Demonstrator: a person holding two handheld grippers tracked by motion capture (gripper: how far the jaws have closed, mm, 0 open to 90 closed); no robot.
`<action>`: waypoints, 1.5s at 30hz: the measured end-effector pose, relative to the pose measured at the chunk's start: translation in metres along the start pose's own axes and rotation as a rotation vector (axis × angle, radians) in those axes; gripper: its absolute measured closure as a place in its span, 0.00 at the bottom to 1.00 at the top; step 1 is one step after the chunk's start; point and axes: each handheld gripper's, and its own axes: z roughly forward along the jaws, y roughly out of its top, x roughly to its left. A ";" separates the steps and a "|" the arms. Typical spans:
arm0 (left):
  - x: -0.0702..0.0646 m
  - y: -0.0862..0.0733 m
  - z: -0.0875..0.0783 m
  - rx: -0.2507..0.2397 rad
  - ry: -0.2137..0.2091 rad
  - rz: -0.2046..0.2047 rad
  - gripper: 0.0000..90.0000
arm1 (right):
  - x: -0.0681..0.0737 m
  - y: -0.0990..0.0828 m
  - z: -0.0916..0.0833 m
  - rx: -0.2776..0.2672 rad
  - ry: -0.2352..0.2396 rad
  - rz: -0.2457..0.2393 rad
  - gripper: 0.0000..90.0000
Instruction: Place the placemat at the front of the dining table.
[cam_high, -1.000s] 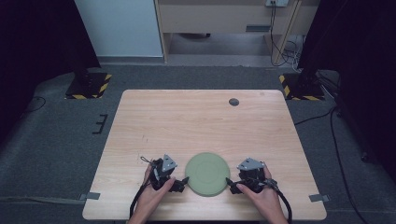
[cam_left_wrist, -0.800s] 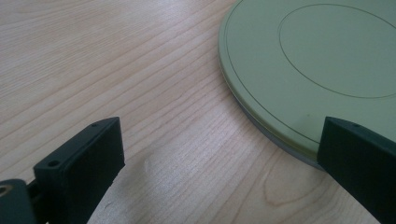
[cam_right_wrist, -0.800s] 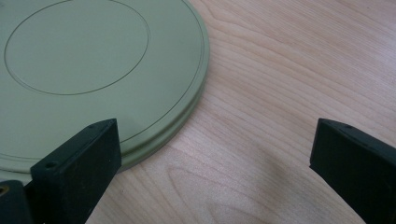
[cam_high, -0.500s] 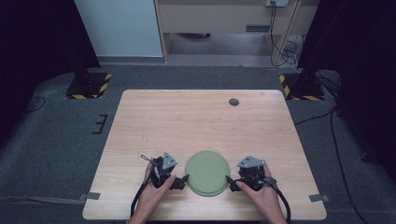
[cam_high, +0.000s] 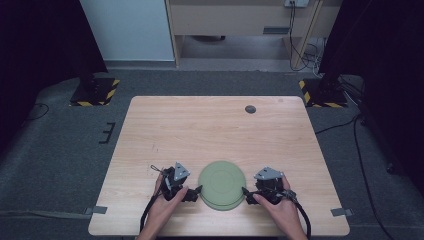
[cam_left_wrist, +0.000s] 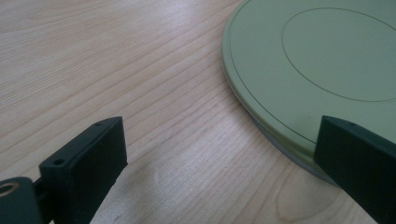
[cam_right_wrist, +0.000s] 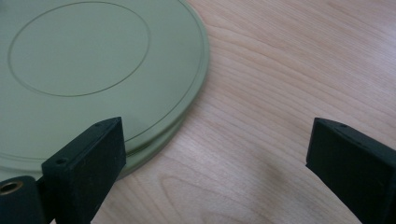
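The left claw (cam_high: 196, 191) rests low on the wooden counter (cam_high: 210, 130), jaws spread wide and gripping nothing. Just to its right lies the green plate (cam_high: 222, 184), seemingly two stacked, its rim beside that claw's right jaw. Right of the plate, the right claw (cam_high: 245, 193) is equally wide open, its left jaw overlapping the rim.

Green plate (cam_left_wrist: 322, 60): cut off by the top and right edges in the left gripper view, and by the top and left edges in the right gripper view (cam_right_wrist: 93, 70). Whether it is 1 plate or 2 stacked cannot be told. Small dark disc (cam_high: 250, 109) on the counter (cam_high: 200, 130): too small to identify. Forearms cut off by the bottom edge in the high view.
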 end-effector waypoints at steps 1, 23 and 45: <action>0.000 0.000 -0.001 0.001 -0.002 0.001 0.02 | 0.001 0.000 -0.001 -0.001 0.008 -0.003 0.05; -0.001 0.000 0.003 0.009 0.000 -0.002 0.00 | 0.003 0.001 0.002 0.012 0.002 -0.004 0.01; -0.003 -0.001 0.003 0.008 -0.001 0.006 0.01 | 0.007 -0.003 0.001 0.007 -0.002 -0.010 0.03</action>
